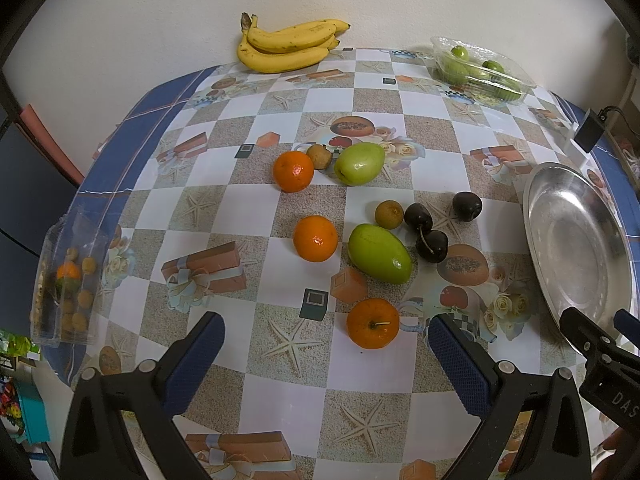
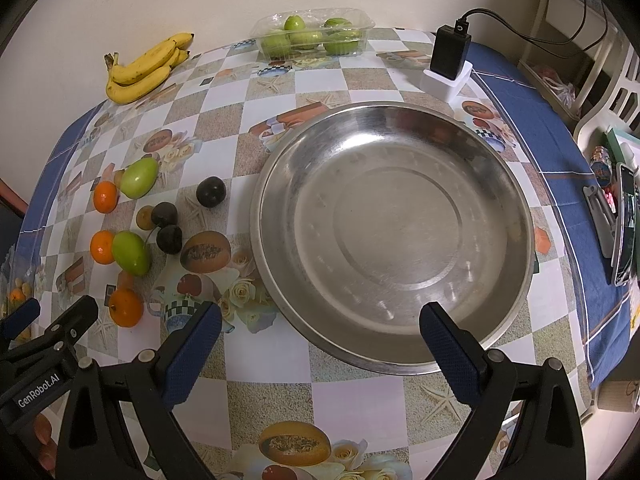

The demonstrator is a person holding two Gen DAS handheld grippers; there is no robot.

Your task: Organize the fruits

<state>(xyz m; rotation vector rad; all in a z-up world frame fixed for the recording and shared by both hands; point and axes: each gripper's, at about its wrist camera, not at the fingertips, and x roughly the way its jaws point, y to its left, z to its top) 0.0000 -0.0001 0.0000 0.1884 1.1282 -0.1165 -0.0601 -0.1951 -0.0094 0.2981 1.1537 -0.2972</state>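
— Where does the sorting stand?
— Apparently at the start: the steel dish [image 2: 394, 236] lies bare on the bench [image 1: 280, 380], fruit scattered to its left.
— And the tools?
— Left gripper [image 1: 326, 356] hovers with jaws spread wide, empty, the nearest orange [image 1: 373, 322] just ahead between them. Right gripper [image 2: 320, 340], equally agape, faces the dish.
— Next?
— Likely lower and close on that orange.

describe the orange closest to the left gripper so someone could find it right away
Left of the big steel bowl lies a cluster of loose fruit. The orange nearest the left gripper sits alone at the cluster's near edge, the only one showing a pale stem.
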